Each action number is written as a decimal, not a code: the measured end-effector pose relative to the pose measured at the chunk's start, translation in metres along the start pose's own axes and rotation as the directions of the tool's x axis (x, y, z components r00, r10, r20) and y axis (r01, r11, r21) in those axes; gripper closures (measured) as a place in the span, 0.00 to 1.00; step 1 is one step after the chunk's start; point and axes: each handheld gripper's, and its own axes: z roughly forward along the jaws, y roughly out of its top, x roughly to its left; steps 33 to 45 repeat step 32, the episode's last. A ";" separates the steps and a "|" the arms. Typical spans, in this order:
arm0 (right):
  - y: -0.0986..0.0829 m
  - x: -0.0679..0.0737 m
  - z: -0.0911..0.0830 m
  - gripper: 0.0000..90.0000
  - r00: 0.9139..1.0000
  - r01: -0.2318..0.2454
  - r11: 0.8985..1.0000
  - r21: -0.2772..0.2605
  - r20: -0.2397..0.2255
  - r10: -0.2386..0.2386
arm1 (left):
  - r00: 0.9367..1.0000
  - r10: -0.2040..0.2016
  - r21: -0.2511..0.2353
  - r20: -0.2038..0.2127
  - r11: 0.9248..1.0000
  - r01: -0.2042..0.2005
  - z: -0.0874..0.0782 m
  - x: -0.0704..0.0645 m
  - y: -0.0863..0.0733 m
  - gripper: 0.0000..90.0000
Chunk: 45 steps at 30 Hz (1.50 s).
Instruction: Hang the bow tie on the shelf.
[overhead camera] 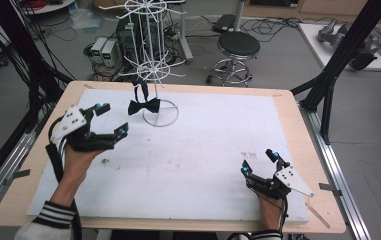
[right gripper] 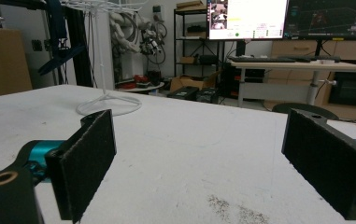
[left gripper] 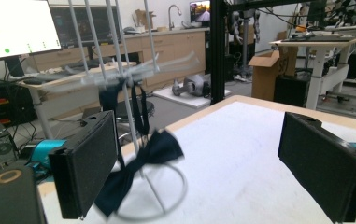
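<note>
A grey floor with cables (overhead camera: 278,22) runs behind the table (overhead camera: 298,115); a black stool (overhead camera: 238,46) stands upper centre, monitors (right gripper: 278,18) and desks beyond.

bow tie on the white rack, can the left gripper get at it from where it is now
Probably yes: the left gripper is open, just left of the bow tie, nothing between them; only the rack wires crowd it.

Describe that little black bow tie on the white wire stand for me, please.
The bow tie is dark, fabric-looking, its two wings spread wide. It hangs by its neck strap from a low arm of the white wire stand, dangling above the stand's ring base. The open left gripper is close beside it, not touching.
</note>
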 end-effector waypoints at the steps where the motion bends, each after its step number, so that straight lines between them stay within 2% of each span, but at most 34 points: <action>1: 0.000 0.000 0.000 0.10 1.000 0.005 1.000 -0.002 0.000 -0.005 | 1.000 -0.003 -0.009 0.004 1.000 0.003 -0.008 -0.001 -0.009 0.14; 3: 0.000 0.000 0.000 0.10 1.000 0.008 1.000 -0.004 0.003 -0.008 | 1.000 -0.006 0.002 -0.005 1.000 0.006 -0.019 -0.001 -0.024 0.14; 5: 0.000 0.000 0.000 0.10 1.000 0.008 1.000 -0.003 0.003 -0.008 | 1.000 -0.028 0.007 0.005 1.000 0.028 -0.029 0.003 -0.039 0.14; 7: 0.000 0.001 0.000 0.10 1.000 0.005 1.000 -0.002 0.003 -0.005 | 0.999 -0.041 0.002 0.003 0.999 0.041 -0.032 0.005 -0.044 0.14; 8: 0.000 0.001 0.000 0.10 1.000 0.008 1.000 -0.002 0.003 -0.008 | 0.997 -0.072 -0.009 -0.006 0.997 0.072 -0.043 0.010 -0.060 0.14; 9: 0.000 0.001 0.000 0.10 1.000 0.008 1.000 -0.001 0.002 -0.008 | 0.997 -0.072 -0.009 -0.006 0.997 0.072 -0.043 0.010 -0.060 0.14; 11: 0.000 0.001 0.000 0.10 1.000 0.002 1.000 0.002 0.000 -0.002 | 0.995 -0.088 -0.028 -0.036 0.996 0.087 -0.055 0.013 -0.076 0.14; 15: 0.000 0.001 0.000 0.10 1.000 0.007 1.000 0.000 0.000 -0.007 | 0.995 -0.086 -0.064 -0.057 0.995 0.082 -0.062 0.012 -0.087 0.14; 16: 0.000 0.001 0.000 0.10 1.000 0.008 1.000 0.000 0.001 -0.008 | 0.994 -0.089 -0.105 -0.063 0.991 0.083 -0.066 0.011 -0.094 0.14; 20: 0.000 0.001 0.000 0.10 1.000 0.008 1.000 0.001 0.003 -0.008 | 0.991 -0.101 -0.101 -0.084 0.991 0.092 -0.067 0.008 -0.108 0.14; 22: 0.000 0.001 0.000 0.10 1.000 0.007 1.000 0.001 0.003 -0.007 | 0.992 -0.104 -0.094 -0.076 0.991 0.097 -0.067 0.007 -0.114 0.14; 25: 0.000 0.001 0.000 0.10 1.000 0.004 1.000 0.002 0.002 -0.004 | 0.995 -0.077 -0.081 -0.062 0.994 0.072 -0.065 0.005 -0.115 0.14; 27: 0.000 0.001 0.000 0.10 1.000 0.005 1.000 0.001 0.001 -0.005 | 0.995 -0.072 -0.076 -0.065 0.995 0.067 -0.064 0.005 -0.115 0.15; 31: 0.000 0.001 0.000 0.10 1.000 0.005 1.000 0.000 0.002 -0.005 | 0.993 -0.058 -0.092 -0.106 0.995 0.048 -0.066 0.002 -0.116 0.15; 45: 0.000 0.001 0.000 0.10 1.000 0.009 1.000 -0.001 0.003 -0.009 | 0.993 -0.058 -0.092 -0.106 0.995 0.048 -0.066 0.002 -0.116 0.15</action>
